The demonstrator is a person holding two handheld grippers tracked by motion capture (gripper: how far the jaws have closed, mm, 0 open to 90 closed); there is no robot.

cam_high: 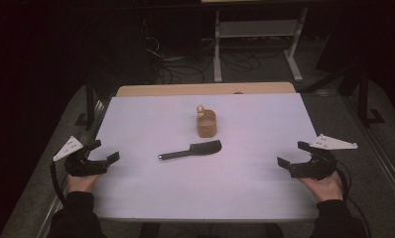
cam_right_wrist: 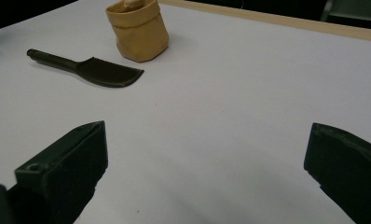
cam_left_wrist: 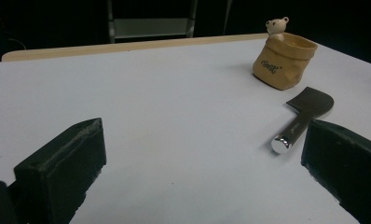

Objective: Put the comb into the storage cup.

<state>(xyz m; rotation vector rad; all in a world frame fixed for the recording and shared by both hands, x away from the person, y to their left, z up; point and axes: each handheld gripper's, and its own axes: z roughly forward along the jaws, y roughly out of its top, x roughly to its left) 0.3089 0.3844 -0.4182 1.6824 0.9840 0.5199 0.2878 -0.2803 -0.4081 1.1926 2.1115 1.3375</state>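
A tan sack-shaped cup (cam_high: 206,124) with a small bear figure on its rim stands upright at the middle of the white table top (cam_high: 151,119). Just in front of it lies a dark small cleaver-like knife (cam_high: 191,150), blade to the right, metal handle end to the left. My left gripper (cam_high: 104,151) rests open at the table's left edge, nothing between its jaws. At the right edge my right gripper (cam_high: 292,153) also stands open and empty. The left gripper view shows the cup (cam_left_wrist: 283,63) and knife (cam_left_wrist: 302,116) at far right. In the right gripper view the cup (cam_right_wrist: 138,30) and knife (cam_right_wrist: 88,67) lie at upper left.
A wooden strip (cam_high: 205,89) borders the table's far edge. Beyond it stands a metal frame with a shelf (cam_high: 257,29) and loose cables on the dark floor. Wide bare table surface lies between both grippers and the two objects.
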